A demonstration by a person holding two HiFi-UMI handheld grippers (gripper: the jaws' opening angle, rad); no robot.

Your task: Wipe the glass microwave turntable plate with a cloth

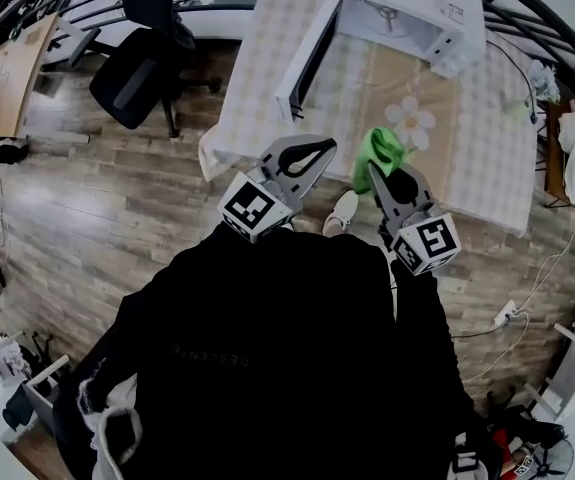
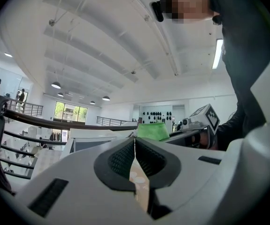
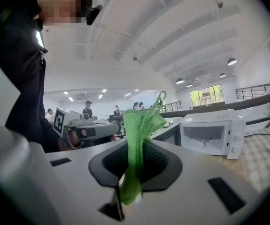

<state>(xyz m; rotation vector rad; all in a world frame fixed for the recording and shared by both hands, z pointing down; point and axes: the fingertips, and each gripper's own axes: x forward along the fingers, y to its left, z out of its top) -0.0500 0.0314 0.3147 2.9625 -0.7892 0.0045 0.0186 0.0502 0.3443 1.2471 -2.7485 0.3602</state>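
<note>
Clamped in right gripper (image 1: 379, 180): green cloth (image 3: 139, 125), pinched mid-fold, sticking up past pads, probably kept so as ready wiping face. Pressed together on nothing: left gripper (image 1: 312, 153), likely saved for steadying plate. Held near body, both short of table (image 1: 487, 158) near edge. Standing far on table: white microwave (image 1: 407, 18), door (image 1: 302, 63) swung open leftward. Inside cavity, only centre hub seen; cannot make out glass plate in any view. Open tabletop right of door for working; mind door edge, near table edge. Far left: office chair (image 1: 137, 68), well apart.
</note>
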